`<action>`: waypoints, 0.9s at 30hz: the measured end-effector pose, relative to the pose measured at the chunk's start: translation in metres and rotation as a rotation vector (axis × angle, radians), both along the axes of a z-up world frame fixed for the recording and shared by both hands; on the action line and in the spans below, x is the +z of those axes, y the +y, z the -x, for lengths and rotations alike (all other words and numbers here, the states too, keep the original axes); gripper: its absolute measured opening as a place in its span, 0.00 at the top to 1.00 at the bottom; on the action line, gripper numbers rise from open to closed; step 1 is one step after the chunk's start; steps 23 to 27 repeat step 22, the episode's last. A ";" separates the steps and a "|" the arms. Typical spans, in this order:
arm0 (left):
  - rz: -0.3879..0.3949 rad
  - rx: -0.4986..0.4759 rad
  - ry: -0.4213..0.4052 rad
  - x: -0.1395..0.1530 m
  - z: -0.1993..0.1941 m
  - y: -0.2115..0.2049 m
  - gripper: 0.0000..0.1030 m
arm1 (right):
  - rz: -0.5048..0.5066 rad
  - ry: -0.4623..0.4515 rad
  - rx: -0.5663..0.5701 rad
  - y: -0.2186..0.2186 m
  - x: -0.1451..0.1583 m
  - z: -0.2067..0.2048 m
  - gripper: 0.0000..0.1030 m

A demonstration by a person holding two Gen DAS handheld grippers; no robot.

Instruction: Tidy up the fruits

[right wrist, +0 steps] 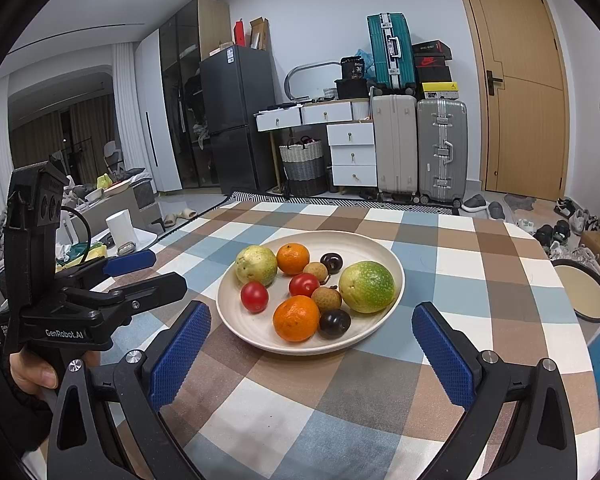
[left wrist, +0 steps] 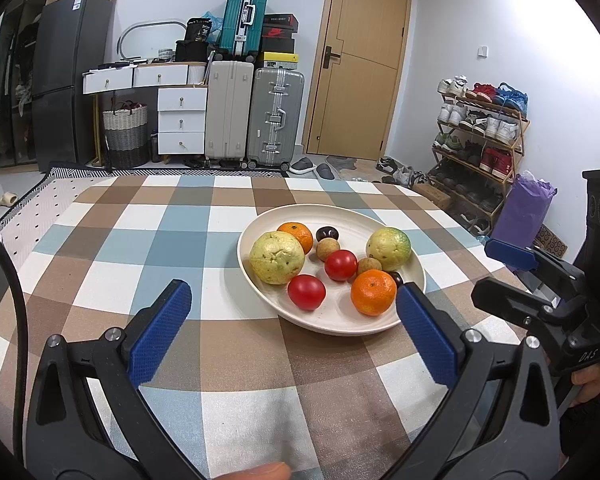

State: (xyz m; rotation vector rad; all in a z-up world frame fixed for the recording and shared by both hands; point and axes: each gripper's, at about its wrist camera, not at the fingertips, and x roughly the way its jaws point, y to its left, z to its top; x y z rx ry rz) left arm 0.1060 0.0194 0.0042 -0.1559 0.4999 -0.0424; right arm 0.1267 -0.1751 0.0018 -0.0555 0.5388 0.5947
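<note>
A cream plate (left wrist: 256, 236) (right wrist: 356, 242) sits on the checked tablecloth and holds two green-yellow guavas (left wrist: 277, 257) (right wrist: 366, 287), two oranges (left wrist: 373, 292) (right wrist: 296, 318), two red tomatoes (left wrist: 306, 292) (right wrist: 254, 297), two brown longans (left wrist: 327, 249) (right wrist: 326, 299) and two dark plums (left wrist: 327, 233) (right wrist: 334, 323). My left gripper (left wrist: 294, 332) is open and empty, just in front of the plate's near-left rim. My right gripper (right wrist: 312, 350) is open and empty, in front of the plate's near rim. Each gripper shows at the edge of the other's view.
The checked tablecloth (left wrist: 204, 360) (right wrist: 480, 264) covers the table. A round dark-rimmed tray (right wrist: 586, 290) lies at the table's right edge. Suitcases (left wrist: 276, 116), white drawers (left wrist: 182, 120), a fridge and a shoe rack (left wrist: 480, 140) stand beyond the table.
</note>
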 end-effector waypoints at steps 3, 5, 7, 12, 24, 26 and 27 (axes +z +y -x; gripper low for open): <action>0.000 0.000 0.000 0.000 0.000 0.000 0.01 | -0.001 0.000 0.000 0.000 0.000 0.000 0.00; -0.001 -0.001 0.000 0.000 0.000 0.000 0.01 | 0.000 -0.001 -0.001 0.000 0.000 0.000 0.00; 0.000 -0.001 0.000 0.000 0.000 0.000 0.01 | 0.000 0.001 0.000 0.000 0.000 0.000 0.00; 0.000 0.000 0.000 0.000 0.000 0.000 0.01 | -0.001 0.001 -0.001 0.000 0.000 0.000 0.00; -0.006 0.001 -0.008 -0.001 -0.002 -0.001 0.01 | 0.001 0.002 -0.001 0.001 -0.001 0.000 0.00; -0.006 0.001 -0.008 -0.001 -0.002 -0.001 0.01 | 0.001 0.002 -0.001 0.001 -0.001 0.000 0.00; -0.006 0.001 -0.008 -0.001 -0.002 -0.001 0.01 | 0.001 0.002 -0.001 0.001 -0.001 0.000 0.00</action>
